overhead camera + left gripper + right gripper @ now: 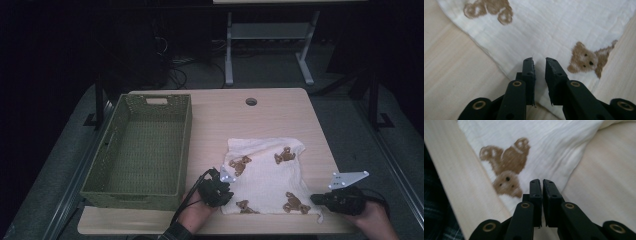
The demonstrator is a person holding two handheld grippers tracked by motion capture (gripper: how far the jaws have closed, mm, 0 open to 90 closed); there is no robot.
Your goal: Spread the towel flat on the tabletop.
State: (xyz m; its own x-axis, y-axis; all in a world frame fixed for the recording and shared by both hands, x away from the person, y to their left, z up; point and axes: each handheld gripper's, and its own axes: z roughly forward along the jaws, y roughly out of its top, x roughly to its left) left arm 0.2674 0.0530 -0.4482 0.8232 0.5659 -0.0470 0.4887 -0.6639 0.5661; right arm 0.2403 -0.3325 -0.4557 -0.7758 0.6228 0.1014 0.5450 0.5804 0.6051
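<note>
Sitting at the far left of the pale wooden counter (220, 112) is an empty green woven rectangular basket (140, 150). Just right of it, the left gripper (220, 186) rests at the near left corner of a white cloth printed with brown teddy bears (267, 172), which lies flat on the counter's near right part. Its black fingers (529, 72) stand slightly apart over the cloth's edge, a narrow gap between them and no fabric pinched. At the cloth's near right corner, the right gripper (316, 199) has its fingers (535, 191) almost together, a thin slit left; whether they hold fabric cannot be told.
</note>
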